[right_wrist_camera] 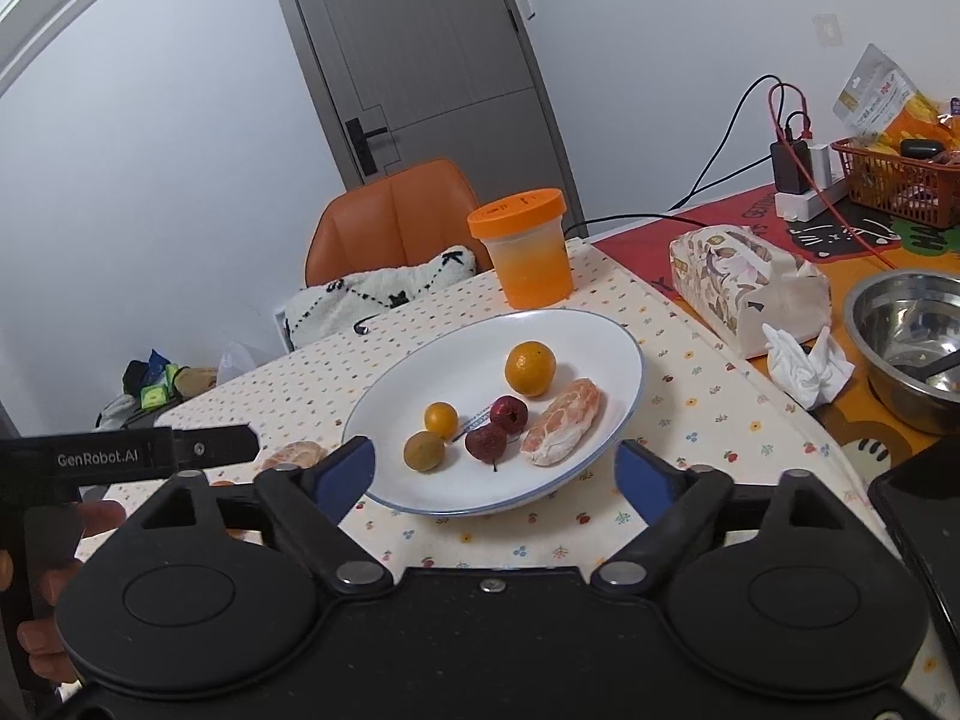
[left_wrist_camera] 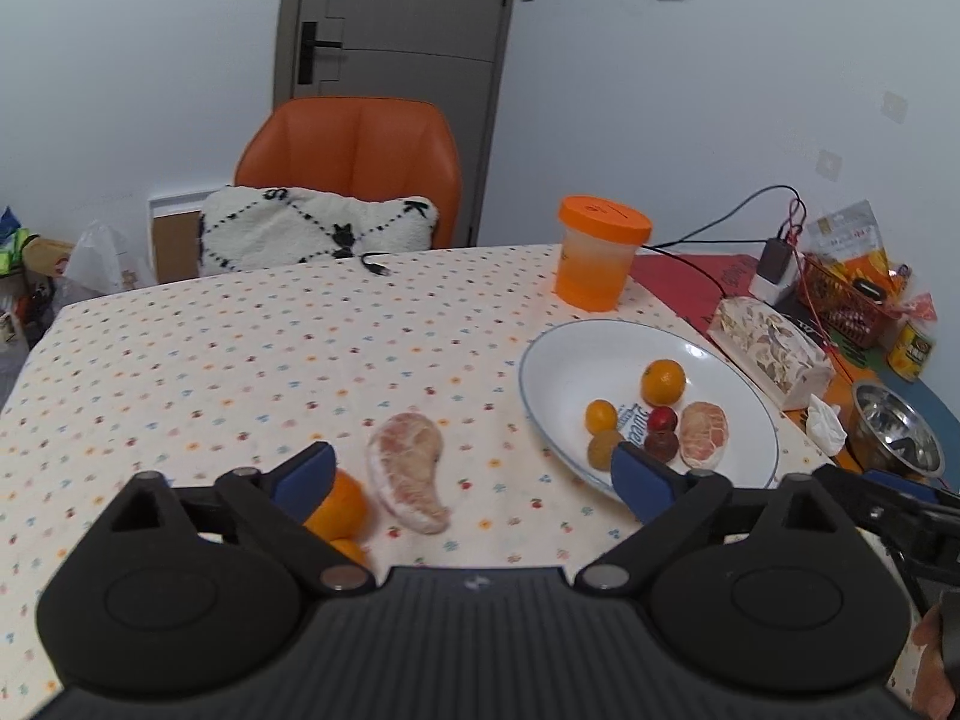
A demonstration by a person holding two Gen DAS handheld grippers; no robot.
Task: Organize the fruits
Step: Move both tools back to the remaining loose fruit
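A: Dotted cloth is spread over the worktop (left_wrist_camera: pixel 210 360), with an orange chair (left_wrist_camera: pixel 354 162) and a grey door (left_wrist_camera: pixel 396 60) behind it. How much of the sorting can be counted as done?

B: Most of it, judging by the white plate (right_wrist_camera: pixel 420 372). Six pieces are gathered there: an orange (right_wrist_camera: pixel 530 368), a small yellow fruit (right_wrist_camera: pixel 441 418), a greenish-brown one (right_wrist_camera: pixel 424 450), two red fruits (right_wrist_camera: pixel 509 412) touching one another, and a peeled pomelo segment (right_wrist_camera: pixel 561 430) near the right rim.

A: And what is left off the plate?

B: A second pomelo piece (left_wrist_camera: pixel 410 468) is lying on the cloth, just left of the plate. Beside it, an orange (left_wrist_camera: pixel 339 507) is partly hidden behind the left gripper's near finger, and a further orange sliver is seen below it. How many fruits are there cannot be told.

A: Is anything being held?

B: Nothing. The left gripper (left_wrist_camera: pixel 474 474) is hung above the cloth with its jaws spread wide, the loose pomelo piece lying between them in that view. The right gripper (right_wrist_camera: pixel 498 474) is poised at the plate's near rim, jaws likewise spread and empty.

A: So what remains?

B: Probably the transfer of the loose pomelo piece and the orange fruit to the plate. An orange-lidded tub (left_wrist_camera: pixel 600 252), a tissue box (right_wrist_camera: pixel 750 288) and a steel bowl (right_wrist_camera: pixel 912 342) are also on the worktop, but no part in the task can be assigned to them.
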